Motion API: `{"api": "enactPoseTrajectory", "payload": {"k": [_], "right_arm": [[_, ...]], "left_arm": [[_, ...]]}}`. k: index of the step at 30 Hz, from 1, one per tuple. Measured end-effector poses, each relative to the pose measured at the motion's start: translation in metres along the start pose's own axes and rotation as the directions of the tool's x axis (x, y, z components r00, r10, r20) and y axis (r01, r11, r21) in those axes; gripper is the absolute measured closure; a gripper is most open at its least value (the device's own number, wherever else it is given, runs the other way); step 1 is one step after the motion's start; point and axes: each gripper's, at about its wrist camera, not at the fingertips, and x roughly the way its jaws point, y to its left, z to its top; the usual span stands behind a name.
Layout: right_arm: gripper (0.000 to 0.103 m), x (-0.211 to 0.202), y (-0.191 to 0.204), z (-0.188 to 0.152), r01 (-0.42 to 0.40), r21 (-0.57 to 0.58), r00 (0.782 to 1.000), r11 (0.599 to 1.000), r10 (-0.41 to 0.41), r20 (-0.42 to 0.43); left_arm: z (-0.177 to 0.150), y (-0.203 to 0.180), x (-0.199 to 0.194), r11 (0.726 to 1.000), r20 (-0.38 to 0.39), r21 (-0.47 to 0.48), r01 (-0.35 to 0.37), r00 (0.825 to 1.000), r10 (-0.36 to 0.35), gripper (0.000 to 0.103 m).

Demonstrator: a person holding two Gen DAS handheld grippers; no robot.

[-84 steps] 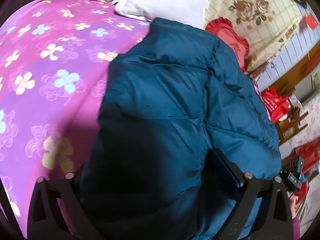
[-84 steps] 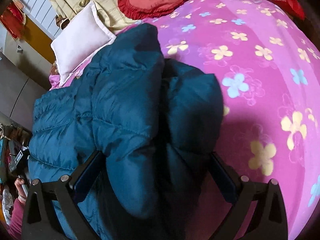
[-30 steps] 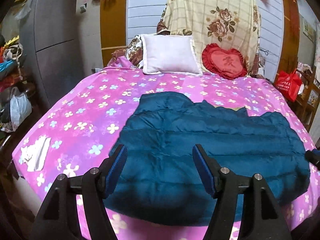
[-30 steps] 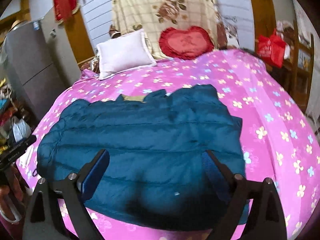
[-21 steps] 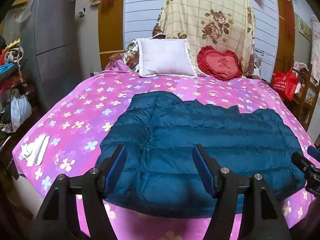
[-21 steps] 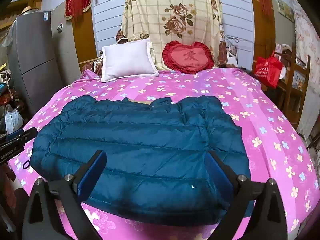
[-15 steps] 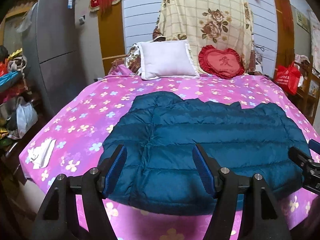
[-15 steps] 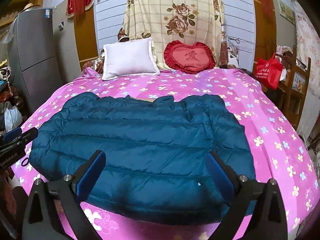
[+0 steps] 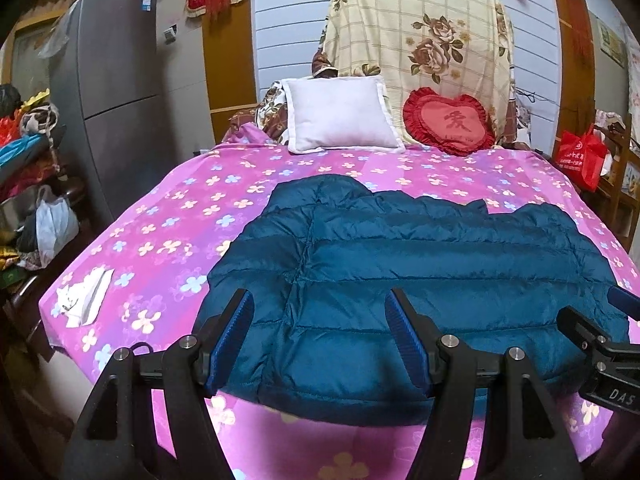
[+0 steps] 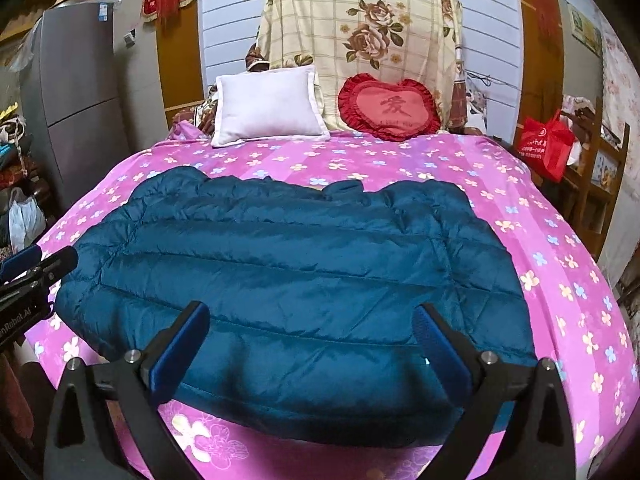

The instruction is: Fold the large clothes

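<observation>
While both grippers hang off the near edge of the bed [image 9: 168, 216], nothing sits between their fingers. Left gripper [image 9: 320, 340] has its blue ribbed pads apart, moderately wide, empty. Right gripper [image 10: 312, 344] stands at its widest, jaws also empty, black frame, blue pads.

Jacket [image 10: 288, 272] lies spread flat across the near half of the bed, sleeves tucked in, hem just at the near edge and slightly overhanging it. Dark teal, quilted in horizontal puffy bands, shiny fabric, rough rectangle with a bumpy collar line on the far side.

Free bedsheet shows on the left of the jacket, on the right, and a wide band on the far side up to the pillows. Sheet is pink-purple with small flower print, smooth, rounded corners.

White square pillow [image 9: 340, 114] and red heart cushion [image 9: 448, 122] with frilled rim lean at the far end, side by side, against a cream floral cloth [image 10: 360, 28].

White crumpled paper [image 9: 84, 296] lies near the left near corner of the bed, well apart from the jacket. Grey fridge [image 9: 116, 100] stands left of the bed; red bag [image 10: 544, 148] hangs far right.
</observation>
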Motion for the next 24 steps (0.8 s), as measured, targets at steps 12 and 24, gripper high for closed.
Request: {"api": "enactPoseTrajectory", "payload": {"k": [12, 24], "right_arm": [[0.0, 0.0031, 0.0066, 0.0001, 0.003, -0.019, 1.0, 1.0, -0.003, 0.002], [0.0, 0.0056, 0.0041, -0.0008, 0.008, -0.005, 1.0, 1.0, -0.008, 0.001]], "left_arm": [[-0.0028, 0.0026, 0.0054, 1.0, -0.017, -0.006, 0.0, 1.0, 0.0, 0.054], [-0.0058, 0.0002, 0.0081, 1.0, -0.027, -0.002, 0.006, 1.0, -0.006, 0.054]]}}
